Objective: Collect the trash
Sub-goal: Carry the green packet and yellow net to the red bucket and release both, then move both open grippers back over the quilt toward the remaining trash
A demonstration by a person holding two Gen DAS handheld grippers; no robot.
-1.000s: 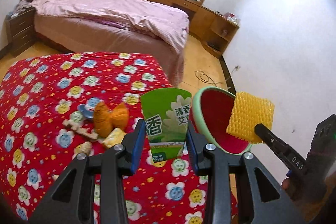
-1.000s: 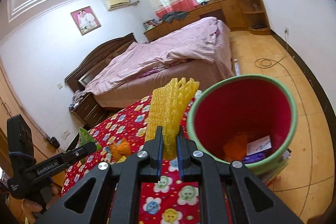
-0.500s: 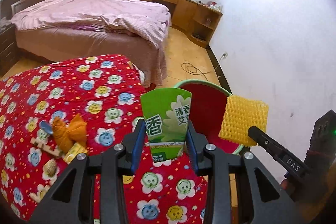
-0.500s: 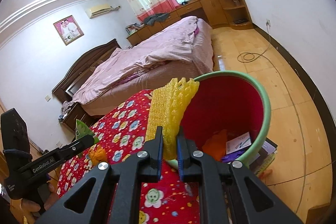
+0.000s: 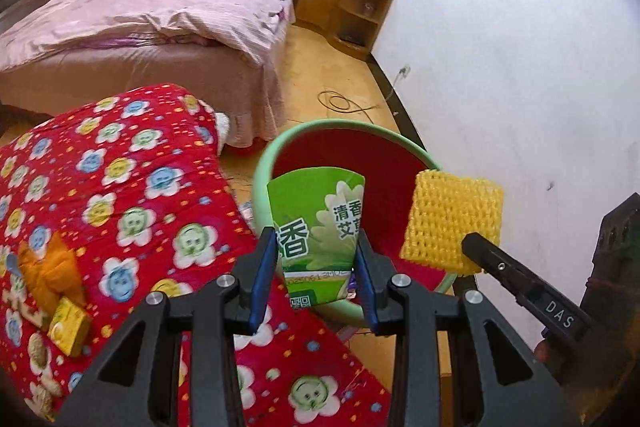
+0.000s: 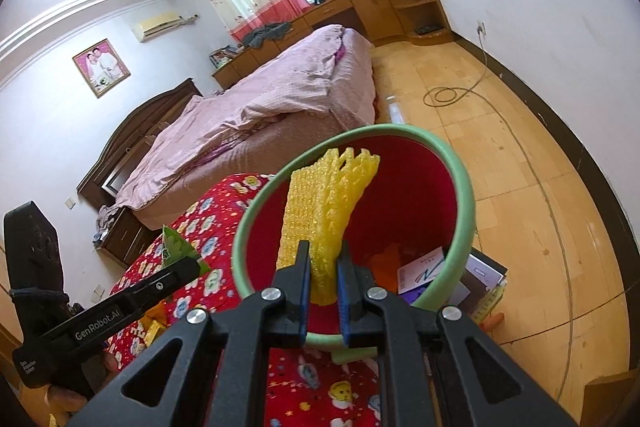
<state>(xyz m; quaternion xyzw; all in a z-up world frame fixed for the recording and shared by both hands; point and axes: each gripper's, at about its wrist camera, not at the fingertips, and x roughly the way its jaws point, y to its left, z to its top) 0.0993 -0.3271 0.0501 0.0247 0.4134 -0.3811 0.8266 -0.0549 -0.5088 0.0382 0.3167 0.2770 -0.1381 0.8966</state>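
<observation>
Bedroom: wood floor (image 6: 500, 131), pink-covered bed (image 5: 160, 27), red flowered quilt (image 5: 120, 187) in the foreground. Green-rimmed red bin (image 6: 466, 203) stands beside the quilt.

Left gripper (image 5: 316, 271) grasps a green carton (image 5: 316, 223); right gripper (image 6: 323, 287) is clenched on yellow foam netting (image 6: 324, 203), both at the bin mouth.

Only the left view shows orange scraps (image 5: 48, 267) on the quilt. Only the right view shows paper (image 6: 420, 267) inside the bin.
</observation>
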